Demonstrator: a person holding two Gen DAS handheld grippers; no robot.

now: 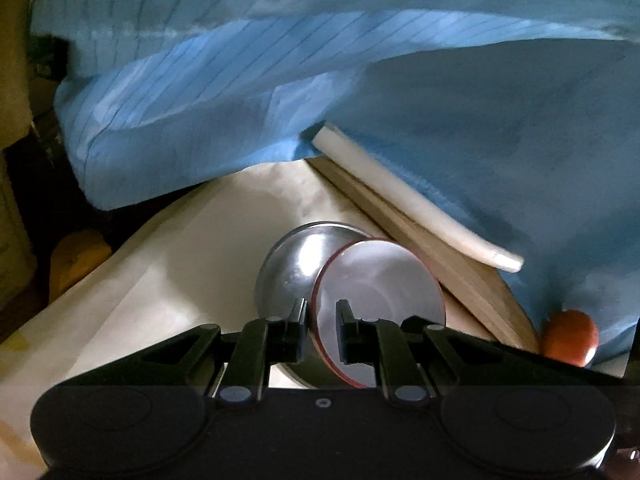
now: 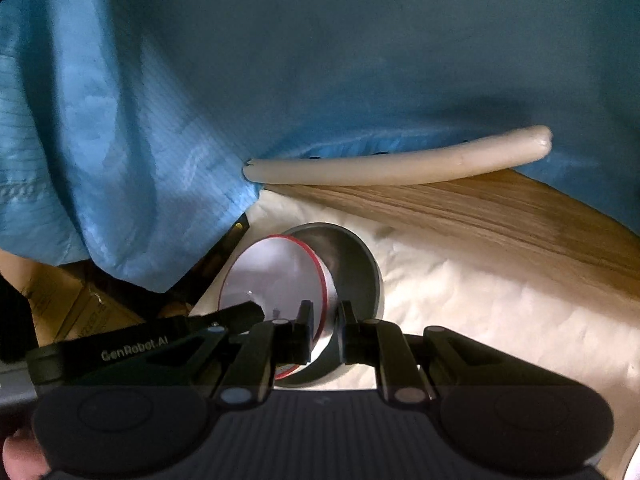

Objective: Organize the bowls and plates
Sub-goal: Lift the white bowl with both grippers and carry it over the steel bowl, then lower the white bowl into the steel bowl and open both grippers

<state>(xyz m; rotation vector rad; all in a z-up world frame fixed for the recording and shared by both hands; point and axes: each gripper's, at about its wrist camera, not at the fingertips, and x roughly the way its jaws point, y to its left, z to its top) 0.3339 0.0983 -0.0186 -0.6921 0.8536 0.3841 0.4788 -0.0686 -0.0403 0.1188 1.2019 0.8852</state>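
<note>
A white bowl with a red rim (image 1: pixel 380 300) is held on edge between both grippers, above a steel bowl (image 1: pixel 292 272) that sits on the white cloth. My left gripper (image 1: pixel 323 330) is shut on the red-rimmed bowl's rim. In the right wrist view my right gripper (image 2: pixel 325 330) is shut on the opposite rim of the same bowl (image 2: pixel 276 280), with the grey steel bowl (image 2: pixel 352 276) behind and below it. The left gripper's finger (image 2: pixel 236 314) reaches in from the left there.
A white cloth (image 2: pixel 480 312) covers the wooden table (image 2: pixel 500 208), which has a white padded edge strip (image 2: pixel 400 164). The person's blue coat (image 1: pixel 360 80) fills the view beyond. An orange round object (image 1: pixel 570 336) lies at right. Cardboard boxes (image 2: pixel 80 304) stand below the table.
</note>
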